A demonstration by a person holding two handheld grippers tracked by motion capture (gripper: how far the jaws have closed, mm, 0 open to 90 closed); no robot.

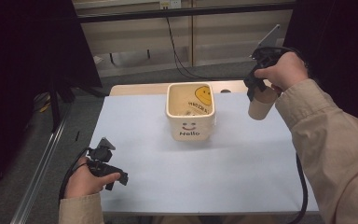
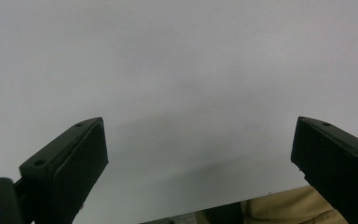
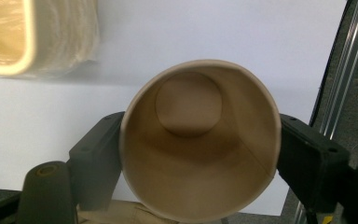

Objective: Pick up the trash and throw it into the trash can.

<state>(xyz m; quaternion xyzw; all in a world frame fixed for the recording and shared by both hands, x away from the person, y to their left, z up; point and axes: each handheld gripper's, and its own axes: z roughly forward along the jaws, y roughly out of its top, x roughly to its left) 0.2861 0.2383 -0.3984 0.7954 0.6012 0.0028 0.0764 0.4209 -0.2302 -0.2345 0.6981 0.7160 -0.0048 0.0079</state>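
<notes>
The paper cup (image 3: 199, 140) hangs clamped in the right gripper (image 1: 261, 91) above the table's (image 1: 242, 182) far right edge, beside the cream bin (image 1: 190, 114). Squeezing harder could crumple it. The left gripper (image 1: 109, 175) gapes wide, empty, near the front-left corner.

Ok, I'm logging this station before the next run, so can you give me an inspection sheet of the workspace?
Surface: pale blue table top, bare apart from the container.
Job's things: brown paper cup, empty, held in the air right of the square cream container, whose front reads "Hello".
Clutter: printed wrappers inside the container, smiley on one.
Grippers: right hand-held gripper clamped on the cup's sides; left hand-held gripper open, empty, at the table's near left edge.
Cables: black cable trails off the right side; another hangs by the far wall.
Surroundings: grey floor, metal rail at left, dark curtains.
</notes>
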